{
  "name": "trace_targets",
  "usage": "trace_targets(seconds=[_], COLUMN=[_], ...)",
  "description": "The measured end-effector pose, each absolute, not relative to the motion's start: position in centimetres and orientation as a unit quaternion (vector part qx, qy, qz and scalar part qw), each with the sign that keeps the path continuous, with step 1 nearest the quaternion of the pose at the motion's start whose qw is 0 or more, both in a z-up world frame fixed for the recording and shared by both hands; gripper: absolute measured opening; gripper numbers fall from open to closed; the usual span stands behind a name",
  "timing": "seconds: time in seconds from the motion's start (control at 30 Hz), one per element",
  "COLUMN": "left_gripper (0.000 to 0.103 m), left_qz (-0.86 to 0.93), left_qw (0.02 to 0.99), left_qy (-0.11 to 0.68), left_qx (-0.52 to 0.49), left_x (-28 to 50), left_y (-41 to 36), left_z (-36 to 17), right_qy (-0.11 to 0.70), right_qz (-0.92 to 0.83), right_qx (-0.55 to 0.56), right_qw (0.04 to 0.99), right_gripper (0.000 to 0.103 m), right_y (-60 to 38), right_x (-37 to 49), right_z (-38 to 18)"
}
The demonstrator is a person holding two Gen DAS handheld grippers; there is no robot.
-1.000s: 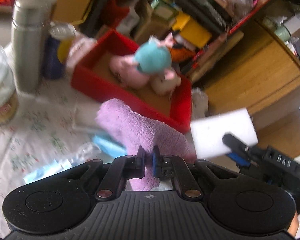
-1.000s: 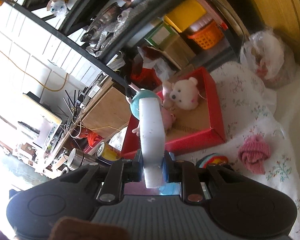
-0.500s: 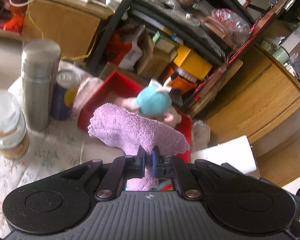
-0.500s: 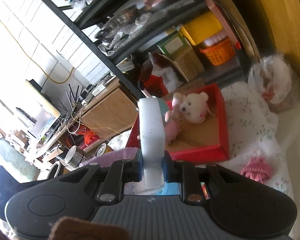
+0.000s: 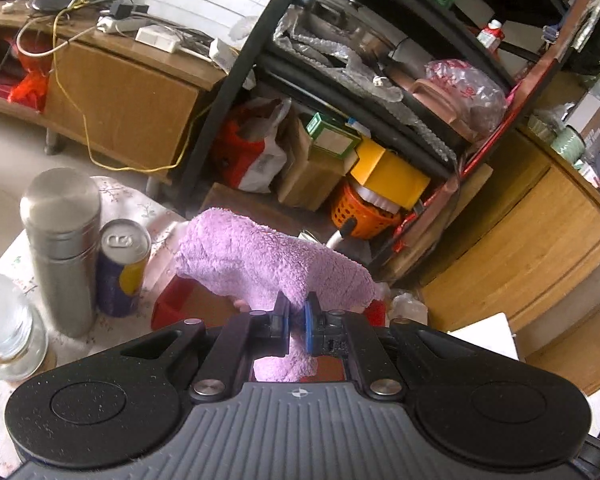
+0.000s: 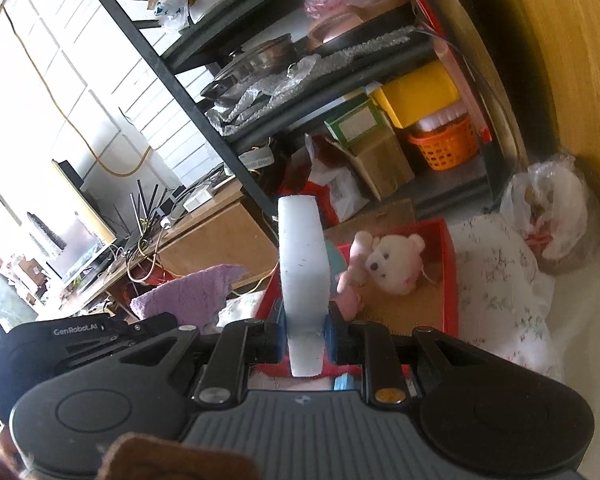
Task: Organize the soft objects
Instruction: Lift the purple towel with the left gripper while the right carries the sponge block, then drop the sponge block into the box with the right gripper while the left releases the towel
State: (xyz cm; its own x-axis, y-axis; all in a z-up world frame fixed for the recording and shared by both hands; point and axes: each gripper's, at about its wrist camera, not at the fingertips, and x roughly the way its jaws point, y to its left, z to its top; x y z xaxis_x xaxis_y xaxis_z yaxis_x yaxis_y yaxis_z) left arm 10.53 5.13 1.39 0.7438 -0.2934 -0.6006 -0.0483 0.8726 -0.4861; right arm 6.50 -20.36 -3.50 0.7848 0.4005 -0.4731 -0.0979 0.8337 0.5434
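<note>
Holding a fluffy purple terry cloth (image 5: 268,264), the left gripper (image 5: 296,322) is clamped on a fold; it's floppy, light, droops over the red cardboard tray (image 6: 448,280). Right gripper (image 6: 305,338) squeezes a white foam sponge block (image 6: 302,264), squishy, edge-on. Left gripper's housing reads "GenRobot.AI".

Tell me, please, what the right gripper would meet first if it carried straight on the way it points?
Probably the plush toys in the red tray, just ahead of the white sponge that the right gripper holds; depth is hard to judge in this fisheye view.
</note>
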Motion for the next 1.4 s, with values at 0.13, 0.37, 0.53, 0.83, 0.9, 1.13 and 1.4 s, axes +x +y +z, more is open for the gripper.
trace_targets(seconds=[0.13, 0.37, 0.53, 0.83, 0.9, 1.13, 1.4], left_gripper=[0.003, 0.003, 0.003, 0.015, 0.021, 0.059, 0.069], left_qz=[-0.060, -0.063, -0.069, -0.051, -0.047, -0.033, -0.044], left_qw=[0.901, 0.900, 0.895, 0.875, 0.873, 0.874, 0.886], left_qy=[0.358, 0.361, 0.368, 0.407, 0.416, 0.422, 0.396], left_qx=[-0.238, -0.235, -0.242, -0.257, -0.251, -0.239, -0.236], left_x=[13.0, 17.1, 19.9, 22.9, 23.2, 22.8, 20.5], left_y=[4.5, 3.3, 2.7, 2.9, 2.8, 3.1, 3.7], left_z=[0.4, -0.8, -2.6, -7.2, -7.6, -7.0, -3.5], right_qy=[0.306, 0.332, 0.362, 0.400, 0.409, 0.441, 0.426], right_qz=[0.130, 0.106, 0.095, 0.078, 0.083, 0.081, 0.056], right_qx=[0.243, 0.222, 0.212, 0.196, 0.195, 0.191, 0.200], right_qw=[0.911, 0.911, 0.903, 0.892, 0.888, 0.873, 0.881], right_gripper=[0.000, 0.000, 0.000, 0.000, 0.000, 0.021, 0.026], right_y=[-20.1, -20.0, -20.2, -20.3, -20.1, -19.7, -20.4], right_x=[8.4, 12.1, 14.7, 17.9, 18.4, 19.0, 17.9], right_z=[-3.8, -5.5, -7.8, -11.2, -11.7, -13.1, -12.0])
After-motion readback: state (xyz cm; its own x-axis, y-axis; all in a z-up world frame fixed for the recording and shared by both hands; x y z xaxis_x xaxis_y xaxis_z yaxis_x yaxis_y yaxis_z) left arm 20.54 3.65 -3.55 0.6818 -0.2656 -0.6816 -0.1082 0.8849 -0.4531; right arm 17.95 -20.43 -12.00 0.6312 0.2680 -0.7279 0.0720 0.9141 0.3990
